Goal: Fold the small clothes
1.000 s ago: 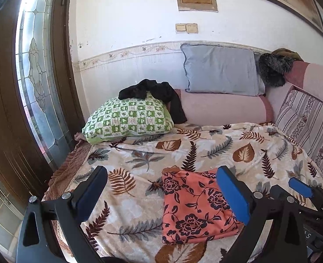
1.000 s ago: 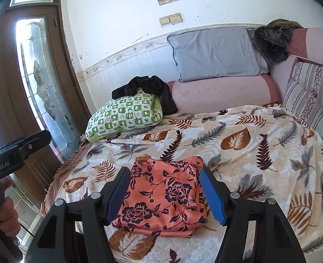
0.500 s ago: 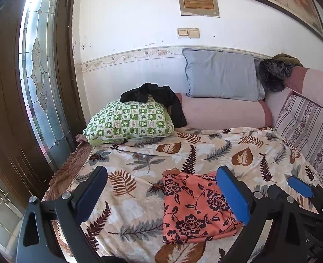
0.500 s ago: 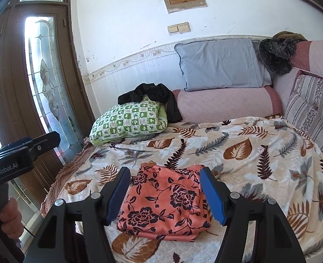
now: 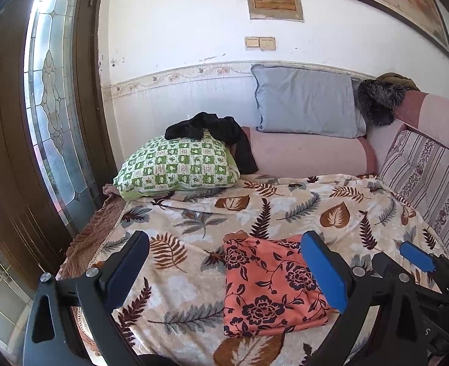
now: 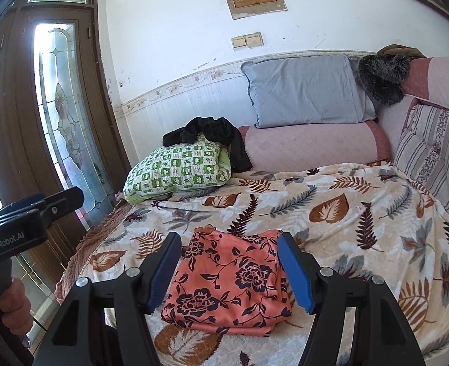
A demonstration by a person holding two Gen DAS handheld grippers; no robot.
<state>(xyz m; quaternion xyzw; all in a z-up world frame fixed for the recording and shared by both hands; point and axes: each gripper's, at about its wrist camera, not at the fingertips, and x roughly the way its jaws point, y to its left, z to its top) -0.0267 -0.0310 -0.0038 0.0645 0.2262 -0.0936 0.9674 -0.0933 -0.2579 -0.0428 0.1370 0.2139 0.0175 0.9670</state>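
A: Where is the garment?
B: The coral floral cloth lies folded into a neat rectangle on the leaf-print blanket, near the front edge of the bed; nothing touches it

A: And the right gripper?
B: Its jaws are spread wide with blue pads on either side of the cloth as seen from its own camera; it hangs above the cloth and holds nothing

A: The left gripper?
B: Also spread, empty; in its own view the folded cloth sits toward its right finger, and the tip of the right gripper shows at the far right; from the right camera the left tool appears at the left edge, gripped by a hand

A: What else is on the bed?
B: A green checked pillow at the back left with a black garment draped over it; beside it a pink bolster with a grey pillow leaning on the wall above; a striped cushion at the right; a dark furry thing in the corner; a brown door with leaded glass at the left
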